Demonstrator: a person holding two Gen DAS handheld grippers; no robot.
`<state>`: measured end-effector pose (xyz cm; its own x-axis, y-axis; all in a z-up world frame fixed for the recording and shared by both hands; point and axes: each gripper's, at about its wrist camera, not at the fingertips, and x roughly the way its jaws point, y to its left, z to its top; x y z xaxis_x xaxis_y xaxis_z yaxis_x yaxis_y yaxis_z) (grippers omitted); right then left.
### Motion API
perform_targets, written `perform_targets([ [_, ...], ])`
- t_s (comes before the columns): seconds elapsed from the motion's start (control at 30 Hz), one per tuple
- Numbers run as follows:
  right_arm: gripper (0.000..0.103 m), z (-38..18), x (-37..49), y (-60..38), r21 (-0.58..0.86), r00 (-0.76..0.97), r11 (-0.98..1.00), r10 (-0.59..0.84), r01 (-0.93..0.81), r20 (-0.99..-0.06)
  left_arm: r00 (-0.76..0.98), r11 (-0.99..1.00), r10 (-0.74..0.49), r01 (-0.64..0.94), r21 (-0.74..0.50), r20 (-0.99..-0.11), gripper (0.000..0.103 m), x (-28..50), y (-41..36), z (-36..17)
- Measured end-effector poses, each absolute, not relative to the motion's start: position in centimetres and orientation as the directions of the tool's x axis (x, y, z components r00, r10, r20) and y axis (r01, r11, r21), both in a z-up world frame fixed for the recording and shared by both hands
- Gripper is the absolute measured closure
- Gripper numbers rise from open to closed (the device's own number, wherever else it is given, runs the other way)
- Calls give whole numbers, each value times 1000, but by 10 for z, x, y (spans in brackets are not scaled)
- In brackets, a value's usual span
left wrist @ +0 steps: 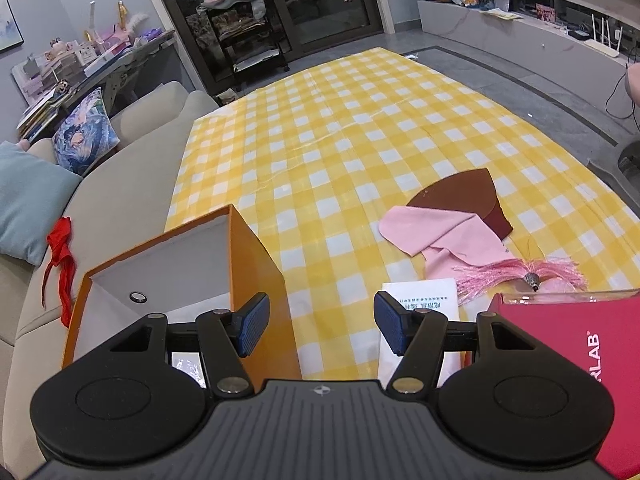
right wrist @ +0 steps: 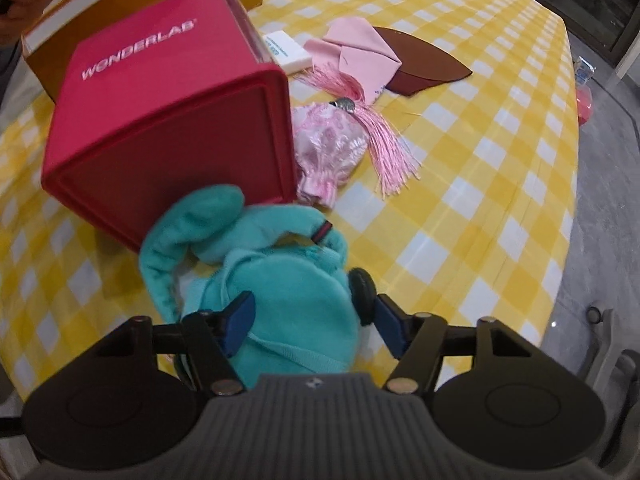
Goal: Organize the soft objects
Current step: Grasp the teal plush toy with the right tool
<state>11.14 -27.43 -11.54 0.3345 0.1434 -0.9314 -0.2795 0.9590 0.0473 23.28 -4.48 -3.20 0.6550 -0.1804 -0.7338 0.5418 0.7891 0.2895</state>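
Two tongs are working: the right tongs [right wrist: 310, 326] are straddling the teal plush [right wrist: 280, 280] on the desk [right wrist: 480, 220], jaws apart around it, not visibly clamping; the left tongs [left wrist: 320, 326] are hovering apart and empty, nearer the orange box [left wrist: 256, 264].

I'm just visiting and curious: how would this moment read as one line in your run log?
left gripper: open, empty, by orange box | right gripper: around teal plush, grip unclear | pink cloth: on table
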Motion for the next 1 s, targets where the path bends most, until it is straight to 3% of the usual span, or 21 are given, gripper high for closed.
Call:
perform_targets([
  [0.03, 48, -115, 111, -275, 49, 332, 960, 144, -277, -932, 654, 786, -178, 544, 293, -736, 32, 232, -46, -33],
  [0.1, 81, -112, 113, -280, 27, 336, 968, 113, -250, -935, 650, 783, -176, 547, 295, -739, 32, 231, -47, -35],
  [0.13, 90, -112, 115, -283, 12, 335, 972, 92, -234, -938, 650, 782, -175, 549, 297, -740, 32, 231, -48, -36],
  [0.23, 92, -108, 118, -297, 70, 324, 977, 133, -200, -937, 646, 776, -175, 555, 300, -743, 32, 229, -48, -37],
  [0.27, 89, -107, 118, -299, 79, 326, 977, 142, -200, -934, 645, 774, -175, 557, 301, -744, 32, 228, -48, -38],
  [0.3, 74, -107, 119, -301, 88, 323, 975, 152, -203, -934, 644, 774, -175, 558, 300, -745, 32, 228, -48, -38],
  [0.33, 52, -109, 119, -302, 99, 305, 973, 161, -210, -938, 641, 773, -176, 560, 298, -747, 32, 228, -48, -38],
  [0.4, 40, -112, 117, -302, 82, 309, 974, 145, -209, -940, 638, 772, -176, 562, 297, -750, 32, 228, -48, -39],
  [0.6, 38, -126, 126, -307, 209, 282, 966, 245, -151, -928, 630, 767, -182, 572, 291, -755, 32, 227, -48, -39],
  [0.7, 22, -128, 129, -302, 257, 256, 952, 294, -166, -921, 628, 765, -187, 575, 289, -756, 32, 226, -48, -39],
  [0.8, 17, -136, 125, -287, 230, 237, 950, 277, -210, -931, 629, 768, -184, 572, 289, -755, 32, 226, -47, -38],
  [0.87, 36, -134, 126, -280, 242, 254, 944, 296, -225, -921, 631, 771, -182, 567, 288, -754, 32, 227, -46, -37],
  [0.9, 58, -130, 126, -278, 234, 271, 946, 292, -224, -917, 631, 772, -182, 566, 288, -754, 32, 228, -45, -37],
  [0.97, 84, -117, 127, -280, 182, 315, 962, 241, -205, -918, 635, 773, -180, 564, 291, -752, 32, 227, -45, -37],
  [1.0, 86, -112, 126, -281, 177, 325, 961, 240, -211, -915, 637, 773, -179, 562, 293, -750, 32, 227, -44, -37],
])
